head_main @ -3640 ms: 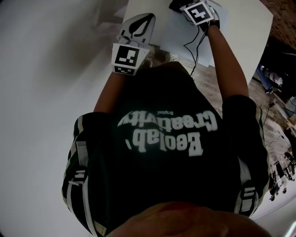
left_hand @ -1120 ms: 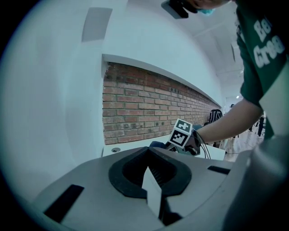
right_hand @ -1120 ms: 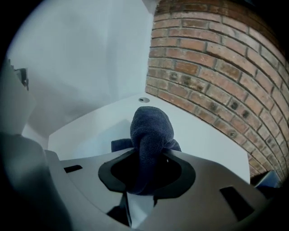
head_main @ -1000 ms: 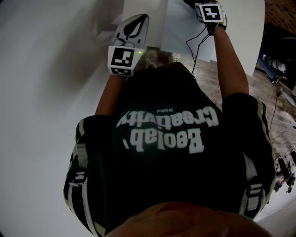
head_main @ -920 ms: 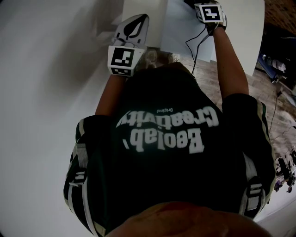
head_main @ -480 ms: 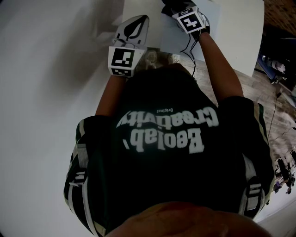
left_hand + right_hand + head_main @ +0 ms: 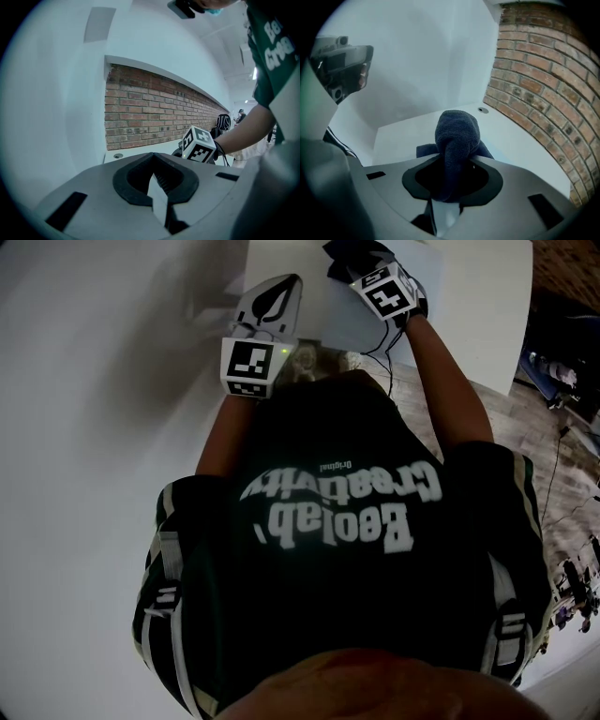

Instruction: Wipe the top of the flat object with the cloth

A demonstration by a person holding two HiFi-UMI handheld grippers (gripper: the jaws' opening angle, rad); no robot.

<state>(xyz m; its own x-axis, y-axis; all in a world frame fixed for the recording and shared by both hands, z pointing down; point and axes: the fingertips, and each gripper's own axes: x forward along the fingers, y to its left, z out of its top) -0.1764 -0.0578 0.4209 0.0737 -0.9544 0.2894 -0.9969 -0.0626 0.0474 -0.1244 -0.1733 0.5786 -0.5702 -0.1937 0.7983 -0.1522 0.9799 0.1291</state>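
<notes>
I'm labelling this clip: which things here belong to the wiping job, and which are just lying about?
In the job: dark cloth, right gripper shut on it, flat white panel.
Just lying about: black cable, clutter on the floor.

The person's dark shirt (image 7: 328, 596) carries white print, upside down in the head view: "Beolab Creativity", with a small "Original" by it. The left gripper view shows only "Be" and "Crea".

dark green short-sleeved T-shirt (image 7: 328, 596) is worn, printed with white lettering (image 7: 328, 507) | sleeves (image 7: 155, 521) are edged with pale stripes (image 7: 167, 563) | black-and-white marker cube (image 7: 251, 365) is fitted on grey left gripper (image 7: 292, 282)
</notes>
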